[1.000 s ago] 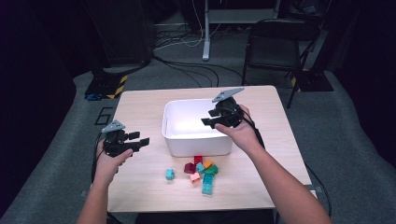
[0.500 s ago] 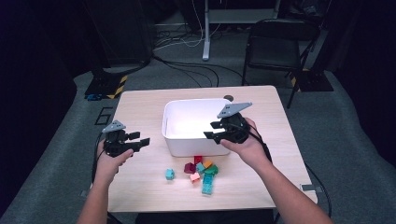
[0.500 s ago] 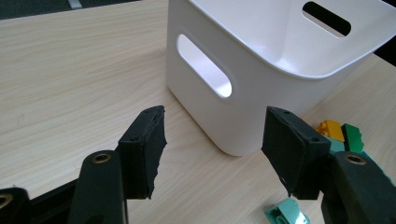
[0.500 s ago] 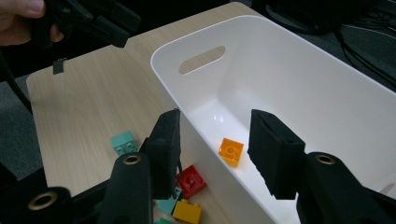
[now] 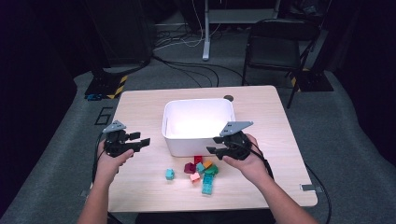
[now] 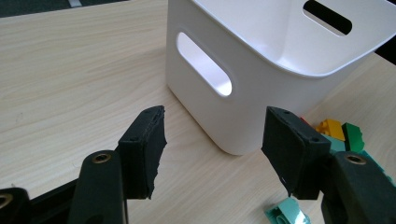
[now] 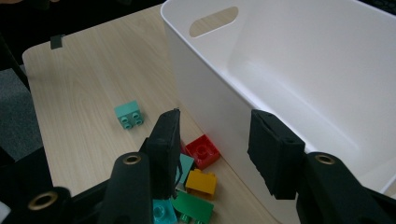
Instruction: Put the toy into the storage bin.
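A white bin (image 5: pixel 198 103) stands mid-table, and nothing shows inside it. Several coloured bricks (image 5: pixel 203 170) lie in a loose pile against its near wall, with one teal brick (image 5: pixel 169 174) apart to the left. My right gripper (image 5: pixel 214 144) hovers at the bin's near right corner, above the pile, its jaws open and holding nothing. In the right gripper view the gripper (image 7: pixel 215 119) frames the bin wall (image 7: pixel 303 70), with a red brick (image 7: pixel 201 150) and a yellow brick (image 7: pixel 201 181) below. My left gripper (image 5: pixel 140 139) is open left of the bin. Its gripper (image 6: pixel 217 121) faces the bin's corner (image 6: pixel 261 60).
The table's near edge (image 5: pixel 187 205) runs just past the bricks. Bare wood lies left of the bin around the left hand. A dark folding chair (image 5: pixel 275 46) and cables stand on the floor beyond the table's far side.
My right gripper has come from over the bin's right side toward me and lower, to the bin's near right corner above the bricks. The left gripper has stayed put.
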Demonstrator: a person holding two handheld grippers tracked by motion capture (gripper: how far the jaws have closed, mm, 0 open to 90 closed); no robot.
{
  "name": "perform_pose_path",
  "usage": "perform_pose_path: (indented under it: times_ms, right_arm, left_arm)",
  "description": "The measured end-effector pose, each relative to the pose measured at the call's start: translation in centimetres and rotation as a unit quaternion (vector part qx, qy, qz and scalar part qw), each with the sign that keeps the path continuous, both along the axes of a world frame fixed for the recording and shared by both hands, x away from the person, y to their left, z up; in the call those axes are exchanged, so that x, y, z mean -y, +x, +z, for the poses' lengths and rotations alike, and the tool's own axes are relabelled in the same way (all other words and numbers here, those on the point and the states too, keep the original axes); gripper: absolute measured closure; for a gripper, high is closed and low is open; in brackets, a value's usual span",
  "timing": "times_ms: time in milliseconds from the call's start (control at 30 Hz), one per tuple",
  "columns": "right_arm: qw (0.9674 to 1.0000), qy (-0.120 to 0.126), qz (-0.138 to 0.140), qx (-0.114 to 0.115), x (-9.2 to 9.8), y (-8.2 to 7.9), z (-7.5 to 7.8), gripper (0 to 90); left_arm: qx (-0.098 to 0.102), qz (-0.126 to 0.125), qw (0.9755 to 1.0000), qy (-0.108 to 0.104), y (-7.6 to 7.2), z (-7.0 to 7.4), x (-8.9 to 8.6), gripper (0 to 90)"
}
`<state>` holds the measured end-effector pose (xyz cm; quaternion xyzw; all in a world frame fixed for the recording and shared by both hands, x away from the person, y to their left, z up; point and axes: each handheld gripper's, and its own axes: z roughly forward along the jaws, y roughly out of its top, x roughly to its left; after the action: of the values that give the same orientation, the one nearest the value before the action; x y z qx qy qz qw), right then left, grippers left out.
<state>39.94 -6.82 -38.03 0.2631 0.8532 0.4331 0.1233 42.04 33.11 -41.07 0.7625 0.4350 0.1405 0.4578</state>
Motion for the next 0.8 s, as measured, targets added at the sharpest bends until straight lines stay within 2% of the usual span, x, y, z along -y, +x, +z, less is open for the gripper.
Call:
perform_pose_path:
  times_ms: [467, 800]
  right_arm:
    - [0.9999, -0.01, -0.001, -0.008, 0.7, -0.4, -4.3, 56.3]
    - [0.9997, -0.012, 0.003, -0.023, 0.8, -0.7, -7.6, 55.8]
  left_arm:
    - [0.0, 0.002, 1.0, 0.001, 0.0, -0.1, -0.2, 39.0]
    - [-0.001, 0.003, 1.0, 0.004, 0.0, -0.1, -0.1, 39.0]
